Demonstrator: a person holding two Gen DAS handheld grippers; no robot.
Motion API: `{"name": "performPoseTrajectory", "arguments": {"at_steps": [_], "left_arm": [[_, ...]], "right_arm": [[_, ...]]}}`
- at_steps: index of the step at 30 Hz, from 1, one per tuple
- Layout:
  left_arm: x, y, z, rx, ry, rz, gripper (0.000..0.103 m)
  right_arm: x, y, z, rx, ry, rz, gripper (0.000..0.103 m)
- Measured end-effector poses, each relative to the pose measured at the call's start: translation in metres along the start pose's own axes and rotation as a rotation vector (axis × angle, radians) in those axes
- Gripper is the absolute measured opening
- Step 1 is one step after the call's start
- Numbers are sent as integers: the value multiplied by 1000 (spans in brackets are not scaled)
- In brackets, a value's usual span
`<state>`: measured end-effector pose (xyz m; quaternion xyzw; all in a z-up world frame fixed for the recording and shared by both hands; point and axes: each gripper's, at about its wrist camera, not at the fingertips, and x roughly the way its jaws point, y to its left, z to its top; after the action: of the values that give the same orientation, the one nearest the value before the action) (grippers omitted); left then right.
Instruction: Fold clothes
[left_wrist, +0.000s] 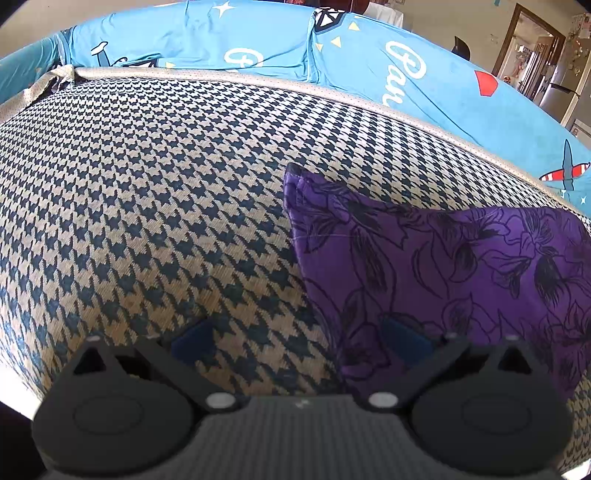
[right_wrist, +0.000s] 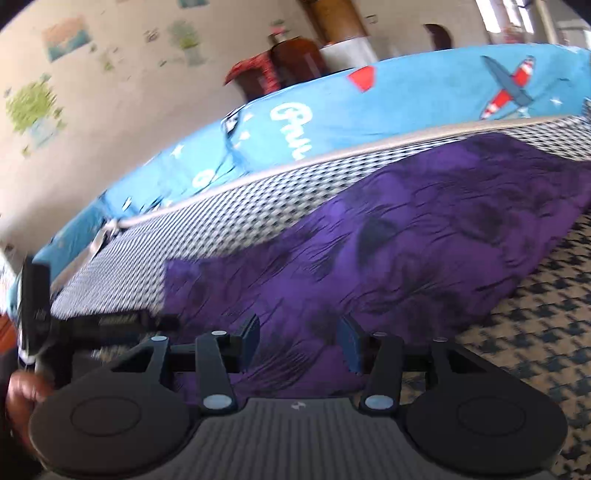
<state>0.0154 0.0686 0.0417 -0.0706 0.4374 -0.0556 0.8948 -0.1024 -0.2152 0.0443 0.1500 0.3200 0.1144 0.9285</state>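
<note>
A purple garment (left_wrist: 461, 266) with a black flower print lies folded flat on a houndstooth cover (left_wrist: 147, 206). In the left wrist view it fills the right half, its left edge running down toward my left gripper (left_wrist: 301, 343). That gripper is open, one blue pad (left_wrist: 194, 341) over the cover and the other over the cloth, nothing between them. In the blurred right wrist view the same purple garment (right_wrist: 406, 236) spreads ahead of my right gripper (right_wrist: 299, 343), which hangs open just above its near edge with nothing held.
A blue bedsheet (left_wrist: 258, 40) printed with planes and white lettering borders the cover at the back. A doorway and a fridge (left_wrist: 565, 81) show at the far right. In the right wrist view a hand (right_wrist: 22, 391) holds the other tool at the left, before a wall with pictures.
</note>
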Motion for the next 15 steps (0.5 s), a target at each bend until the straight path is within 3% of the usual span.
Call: {"name": "performPoseTrajectory", "arguments": {"at_steps": [13,15], "left_arm": [[-1,-1,-2,19,4,0,103],[-2,-1,-2,20,4,-1,103]], "right_arm": [[21,75,-38,-274,108,134,49],[22,82,-41,-306,107,143,54]]}}
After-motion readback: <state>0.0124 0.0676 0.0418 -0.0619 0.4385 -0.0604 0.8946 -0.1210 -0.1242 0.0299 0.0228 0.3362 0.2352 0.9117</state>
